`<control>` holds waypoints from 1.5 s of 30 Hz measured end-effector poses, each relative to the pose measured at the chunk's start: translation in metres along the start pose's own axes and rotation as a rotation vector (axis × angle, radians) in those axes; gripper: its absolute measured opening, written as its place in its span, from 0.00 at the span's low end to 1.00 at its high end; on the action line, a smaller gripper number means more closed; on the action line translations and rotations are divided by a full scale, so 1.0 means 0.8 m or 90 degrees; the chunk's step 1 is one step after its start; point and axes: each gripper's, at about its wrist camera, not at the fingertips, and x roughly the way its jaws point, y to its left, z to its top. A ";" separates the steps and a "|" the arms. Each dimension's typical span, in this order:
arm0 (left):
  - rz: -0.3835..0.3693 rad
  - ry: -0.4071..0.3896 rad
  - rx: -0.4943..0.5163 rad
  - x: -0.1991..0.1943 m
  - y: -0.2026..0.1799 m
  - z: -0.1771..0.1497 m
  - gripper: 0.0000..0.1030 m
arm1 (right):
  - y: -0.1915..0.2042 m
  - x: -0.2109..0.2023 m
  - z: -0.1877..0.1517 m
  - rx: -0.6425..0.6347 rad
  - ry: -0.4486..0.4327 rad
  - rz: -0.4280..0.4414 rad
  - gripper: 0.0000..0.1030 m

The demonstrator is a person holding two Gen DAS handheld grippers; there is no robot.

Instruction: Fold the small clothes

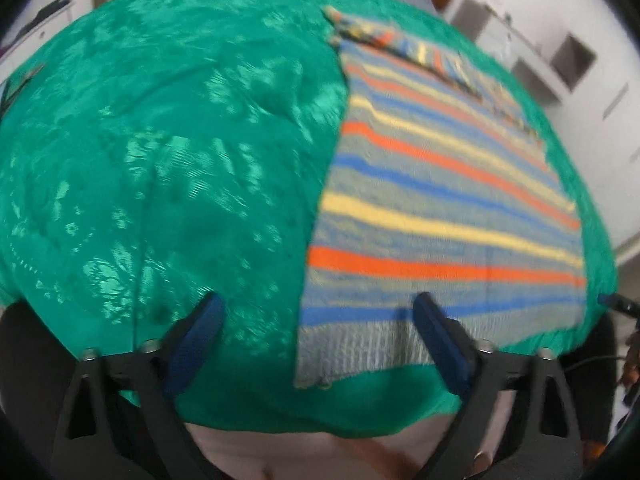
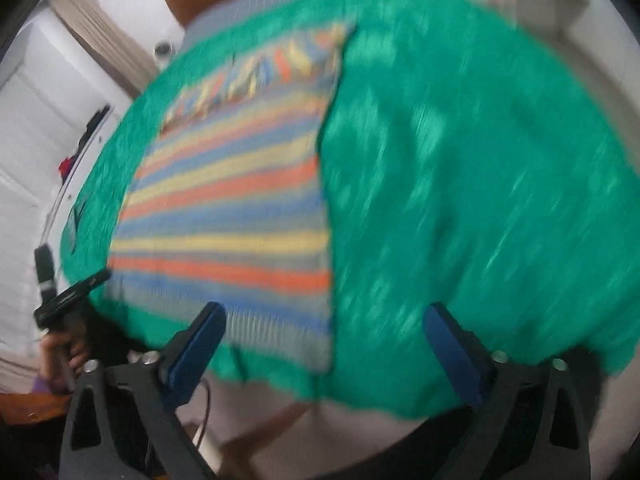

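We see the striped garment (image 1: 436,208) lying flat, folded, on the green cloth (image 1: 168,152). Left gripper (image 1: 318,312) and right gripper (image 2: 324,320) hover above it, jaws spread, nothing held.

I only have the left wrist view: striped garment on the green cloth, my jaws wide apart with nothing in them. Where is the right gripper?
Observer: The right gripper hangs above the near edge of the striped garment, over its right-hand corner; its left finger is over the ribbed hem.
Operator: Is it holding anything?
Observer: No. Its jaws stand wide apart, with only the garment and the green cloth showing below them.
Operator: Anything past the garment's left edge that I miss?
Observer: Yes. The right wrist view shows the left gripper from the side at the cloth's edge, and the hand gripping its handle.
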 end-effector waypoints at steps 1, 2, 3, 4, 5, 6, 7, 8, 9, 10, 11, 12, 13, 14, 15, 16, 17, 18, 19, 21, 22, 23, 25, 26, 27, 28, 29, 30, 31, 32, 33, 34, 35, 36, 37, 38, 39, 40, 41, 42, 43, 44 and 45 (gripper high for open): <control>-0.001 0.009 0.009 0.002 -0.004 -0.001 0.75 | 0.002 0.005 -0.004 0.000 0.009 0.002 0.82; -0.003 0.016 0.015 0.004 -0.007 -0.003 0.70 | 0.001 0.011 -0.005 0.000 0.017 0.003 0.78; -0.004 0.021 0.019 0.004 -0.009 -0.004 0.65 | 0.001 0.019 -0.005 -0.002 0.028 0.000 0.74; -0.005 0.027 0.025 0.005 -0.013 -0.005 0.55 | 0.002 0.026 -0.005 -0.005 0.034 -0.002 0.72; -0.004 0.032 0.029 0.006 -0.016 -0.006 0.44 | 0.003 0.031 -0.004 -0.009 0.037 0.000 0.68; 0.006 0.037 0.034 0.005 -0.018 -0.007 0.40 | 0.004 0.035 -0.003 -0.012 0.044 0.012 0.60; 0.015 0.039 0.038 0.005 -0.018 -0.006 0.29 | 0.007 0.038 0.000 -0.014 0.054 0.021 0.53; 0.023 0.041 0.041 0.004 -0.018 -0.006 0.14 | 0.011 0.042 -0.001 -0.021 0.071 0.030 0.32; 0.025 0.045 0.039 0.002 -0.015 -0.005 0.04 | 0.016 0.042 -0.001 -0.034 0.080 0.027 0.07; 0.007 0.051 0.028 0.000 -0.011 -0.004 0.03 | 0.021 0.043 0.000 -0.044 0.078 0.017 0.06; -0.007 0.051 0.014 -0.005 -0.005 -0.004 0.02 | 0.026 0.037 -0.001 -0.061 0.072 0.006 0.06; -0.012 0.049 0.009 -0.010 -0.001 -0.005 0.02 | 0.029 0.032 -0.001 -0.066 0.067 0.006 0.05; -0.019 0.046 0.006 -0.015 0.002 -0.006 0.02 | 0.030 0.024 -0.002 -0.068 0.061 0.009 0.05; -0.027 0.044 0.005 -0.021 0.003 -0.008 0.01 | 0.031 0.017 -0.003 -0.071 0.055 0.010 0.05; -0.034 0.040 0.007 -0.029 0.003 -0.010 0.01 | 0.032 0.009 -0.004 -0.076 0.048 0.007 0.05; -0.037 0.035 0.011 -0.034 0.002 -0.010 0.01 | 0.035 0.004 -0.006 -0.078 0.042 0.005 0.05; -0.040 0.031 0.016 -0.040 0.002 -0.012 0.01 | 0.035 -0.001 -0.007 -0.077 0.035 0.004 0.05; -0.044 0.026 0.020 -0.047 0.001 -0.015 0.01 | 0.034 -0.007 -0.009 -0.073 0.029 0.005 0.05; -0.048 0.022 0.021 -0.052 0.001 -0.016 0.01 | 0.034 -0.012 -0.011 -0.069 0.024 0.007 0.05; -0.056 0.018 0.019 -0.061 0.001 -0.018 0.01 | 0.033 -0.021 -0.013 -0.057 0.014 0.017 0.05; -0.061 0.017 0.013 -0.064 0.002 -0.017 0.01 | 0.032 -0.023 -0.012 -0.050 0.010 0.025 0.05; -0.070 0.015 0.005 -0.067 0.003 -0.014 0.01 | 0.029 -0.029 -0.008 -0.037 0.002 0.042 0.05; -0.093 0.000 -0.013 -0.079 0.009 -0.002 0.01 | 0.027 -0.034 0.006 -0.018 -0.017 0.078 0.05; -0.105 -0.010 -0.021 -0.084 0.010 0.007 0.01 | 0.024 -0.040 0.017 -0.010 -0.032 0.100 0.05; -0.121 -0.027 -0.031 -0.088 0.012 0.023 0.01 | 0.023 -0.043 0.027 -0.005 -0.046 0.114 0.05; -0.131 -0.039 -0.039 -0.091 0.014 0.038 0.01 | 0.019 -0.049 0.043 0.001 -0.066 0.129 0.05; -0.139 -0.048 -0.046 -0.091 0.016 0.052 0.01 | 0.016 -0.053 0.062 0.007 -0.087 0.142 0.05; -0.151 -0.062 -0.056 -0.090 0.018 0.076 0.01 | 0.016 -0.054 0.078 0.010 -0.104 0.149 0.05; -0.154 -0.076 -0.060 -0.089 0.018 0.093 0.01 | 0.016 -0.055 0.099 0.011 -0.128 0.155 0.05; -0.153 -0.098 -0.059 -0.088 0.017 0.121 0.01 | 0.015 -0.057 0.124 0.008 -0.152 0.156 0.05; -0.149 -0.113 -0.057 -0.085 0.014 0.141 0.01 | 0.019 -0.055 0.148 0.006 -0.172 0.153 0.05; -0.149 -0.126 -0.057 -0.080 0.011 0.163 0.01 | 0.021 -0.053 0.168 0.004 -0.187 0.152 0.05; -0.149 -0.135 -0.058 -0.074 0.009 0.186 0.01 | 0.022 -0.050 0.190 0.004 -0.199 0.151 0.05; -0.145 -0.143 -0.059 -0.062 0.005 0.219 0.01 | 0.023 -0.045 0.215 0.007 -0.209 0.150 0.05; -0.139 -0.152 -0.061 -0.052 0.002 0.243 0.01 | 0.021 -0.039 0.243 0.011 -0.220 0.146 0.05; -0.133 -0.159 -0.061 -0.042 0.000 0.264 0.01 | 0.022 -0.030 0.265 0.011 -0.226 0.144 0.05; -0.122 -0.163 -0.061 -0.023 -0.005 0.297 0.01 | 0.021 -0.020 0.288 0.012 -0.229 0.136 0.05; -0.114 -0.162 -0.063 -0.008 -0.008 0.320 0.01 | 0.019 -0.006 0.317 0.019 -0.230 0.129 0.05; -0.109 -0.161 -0.066 0.002 -0.008 0.336 0.01 | 0.017 0.004 0.335 0.024 -0.226 0.130 0.05; -0.099 -0.155 -0.071 0.021 -0.010 0.360 0.01 | 0.013 0.021 0.362 0.033 -0.221 0.125 0.05; -0.091 -0.149 -0.076 0.038 -0.010 0.379 0.01 | 0.009 0.034 0.381 0.040 -0.217 0.122 0.05; -0.080 -0.140 -0.082 0.059 -0.011 0.398 0.01 | 0.004 0.043 0.394 0.045 -0.211 0.123 0.05; -0.073 -0.132 -0.087 0.073 -0.008 0.411 0.01 | -0.002 0.054 0.410 0.052 -0.205 0.120 0.05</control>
